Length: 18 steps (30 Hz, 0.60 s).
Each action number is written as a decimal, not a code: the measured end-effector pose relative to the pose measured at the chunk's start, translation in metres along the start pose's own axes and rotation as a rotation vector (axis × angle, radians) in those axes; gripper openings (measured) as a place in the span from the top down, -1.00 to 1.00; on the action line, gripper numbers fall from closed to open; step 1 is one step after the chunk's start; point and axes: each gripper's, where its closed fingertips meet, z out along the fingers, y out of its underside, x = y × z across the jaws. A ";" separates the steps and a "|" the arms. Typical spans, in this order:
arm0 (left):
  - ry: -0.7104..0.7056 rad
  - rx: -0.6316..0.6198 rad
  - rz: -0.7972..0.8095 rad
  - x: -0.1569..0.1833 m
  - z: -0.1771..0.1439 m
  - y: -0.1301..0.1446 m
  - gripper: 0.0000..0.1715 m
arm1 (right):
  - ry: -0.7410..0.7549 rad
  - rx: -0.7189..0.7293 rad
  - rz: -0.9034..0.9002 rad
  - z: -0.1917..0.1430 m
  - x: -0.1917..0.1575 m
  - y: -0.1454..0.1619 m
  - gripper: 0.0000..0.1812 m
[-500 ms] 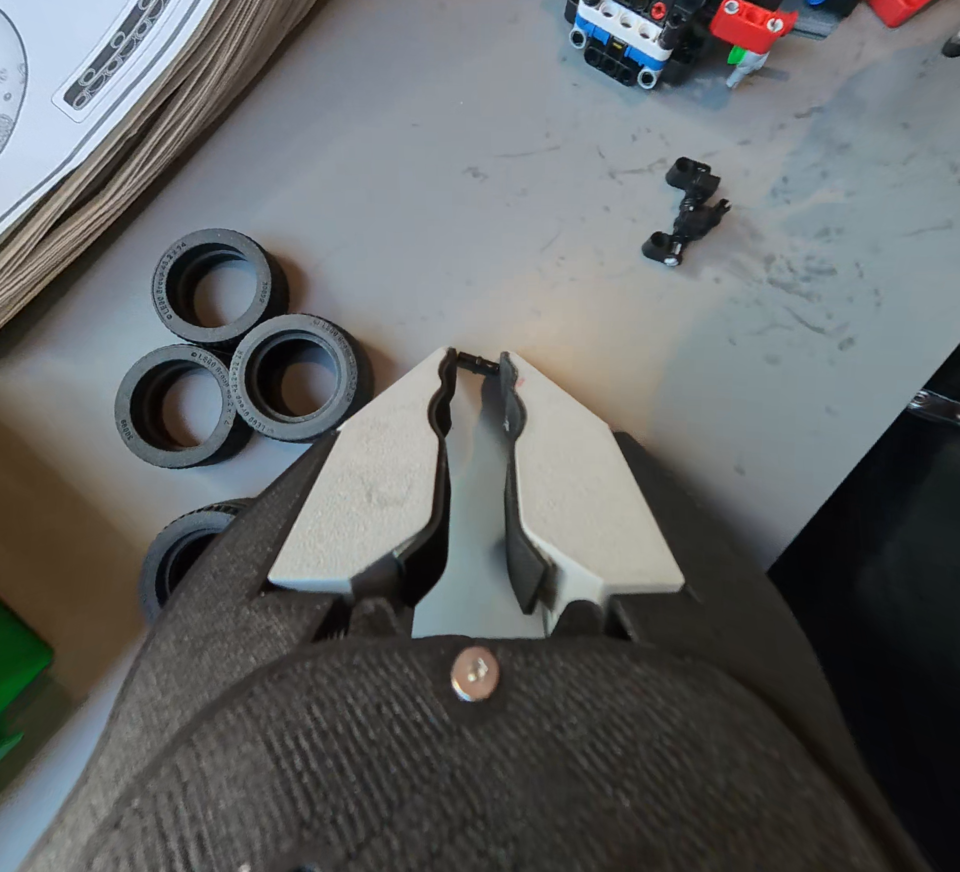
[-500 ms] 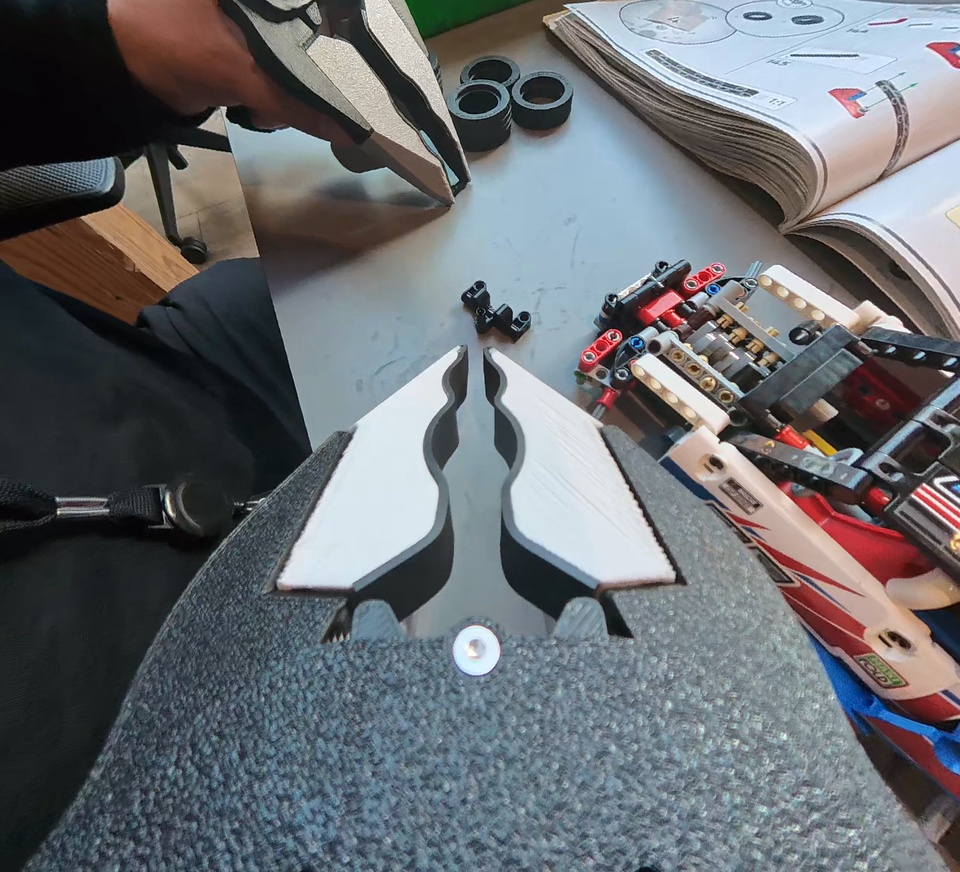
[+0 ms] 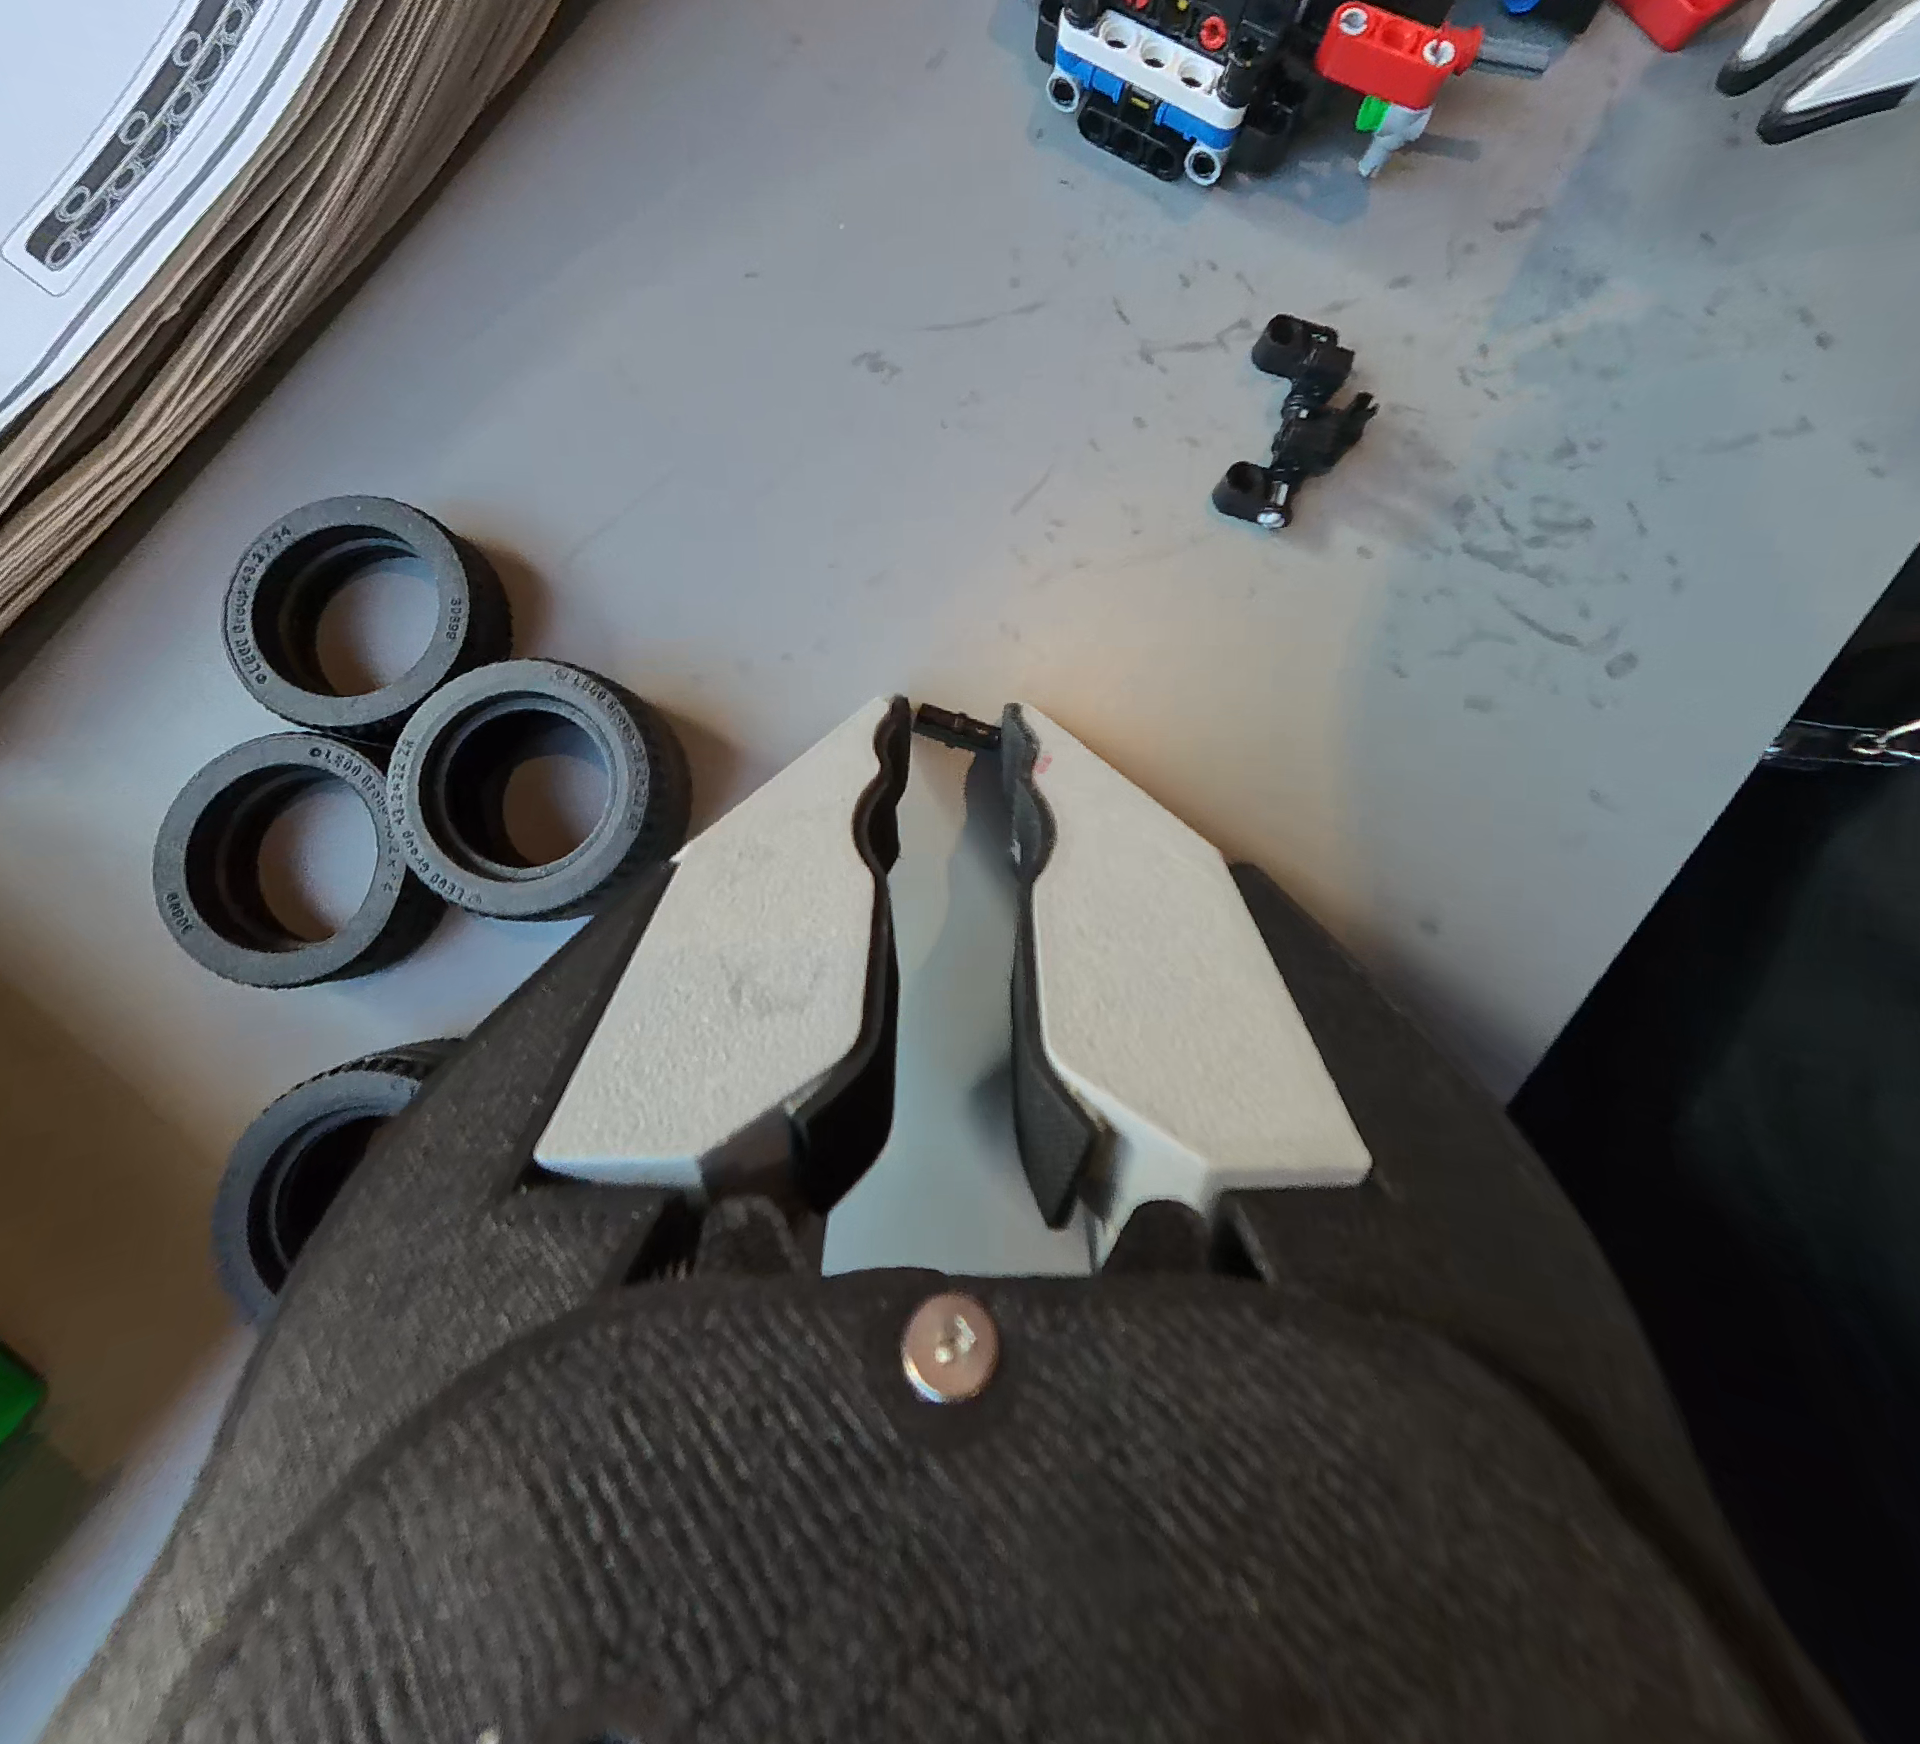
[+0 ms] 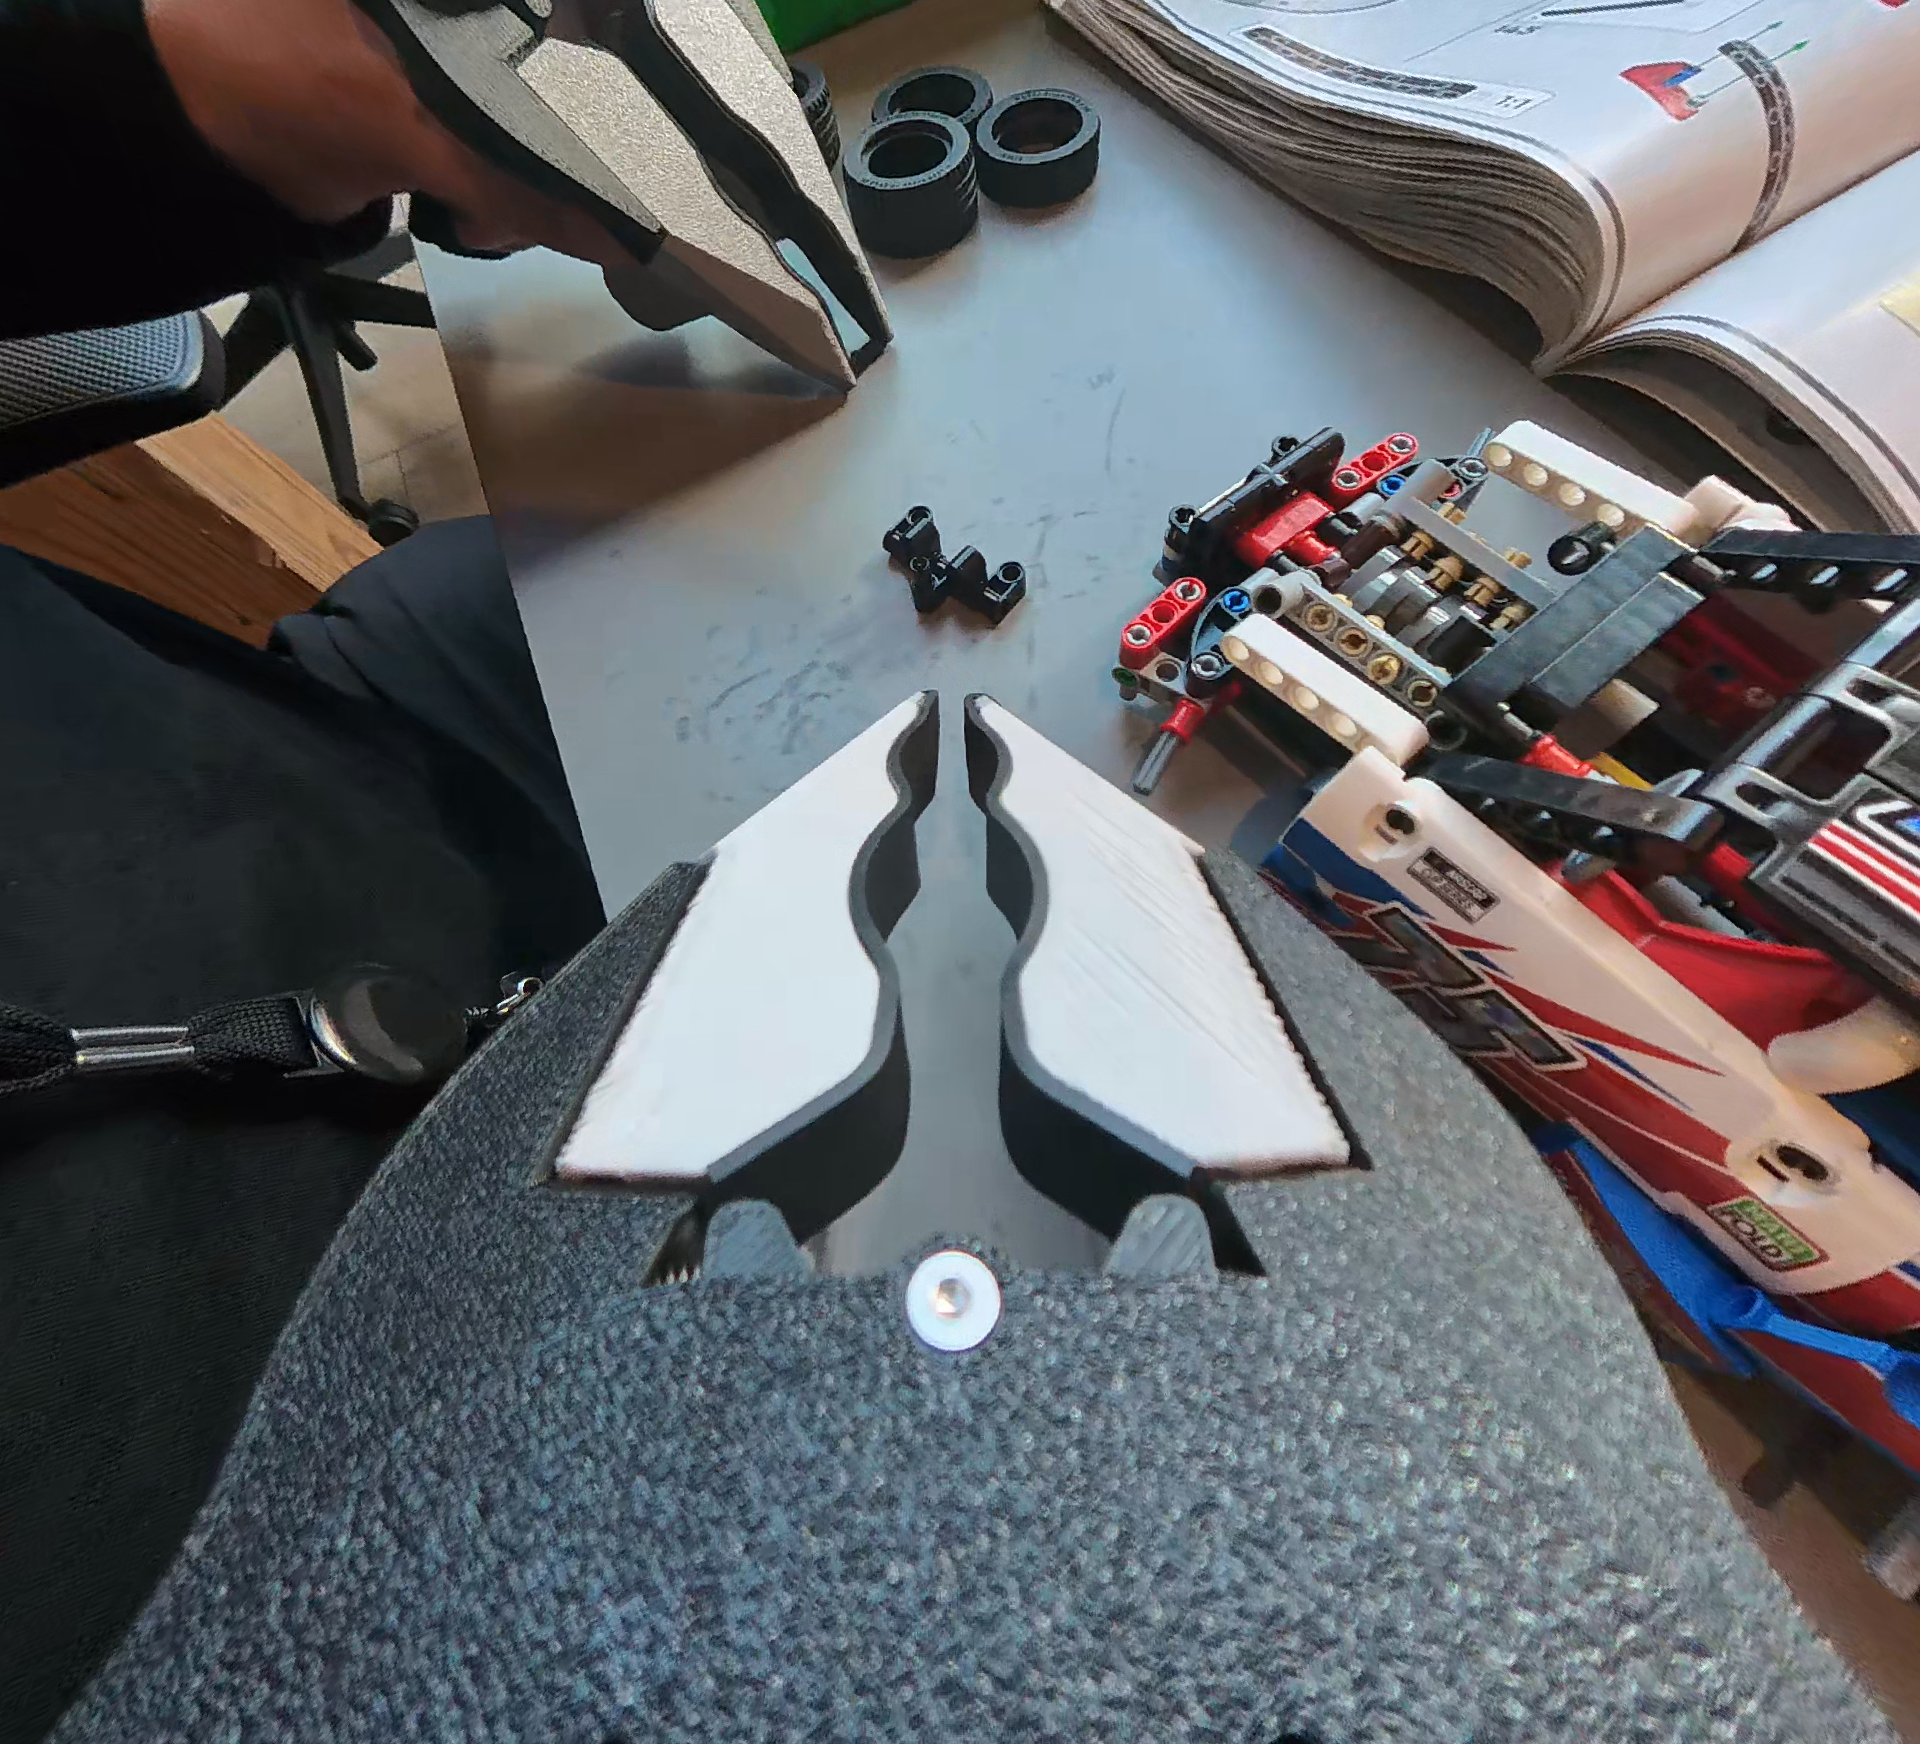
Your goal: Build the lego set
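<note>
While your left tool (image 3: 956, 726) pinches a small black pin (image 3: 951, 724) crosswise right at its tips, low over the grey tabletop (image 3: 727, 406), your right tool (image 4: 951, 707) has hold of nothing, its tips only a sliver apart. That loose black connector piece (image 4: 954, 574) sits mid-frame just past the right tips, the half-built car (image 4: 1455, 655) is at right, and the tires (image 3: 416, 738) are at left.
</note>
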 end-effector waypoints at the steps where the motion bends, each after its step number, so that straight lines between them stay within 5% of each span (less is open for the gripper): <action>1: 0.003 0.003 0.002 0.000 0.000 0.000 0.81 | 0.000 -0.001 0.005 0.000 0.000 0.001 0.95; 18: 0.003 0.051 0.036 0.008 -0.009 -0.018 0.59 | 0.030 -0.018 0.033 0.002 0.005 0.008 0.93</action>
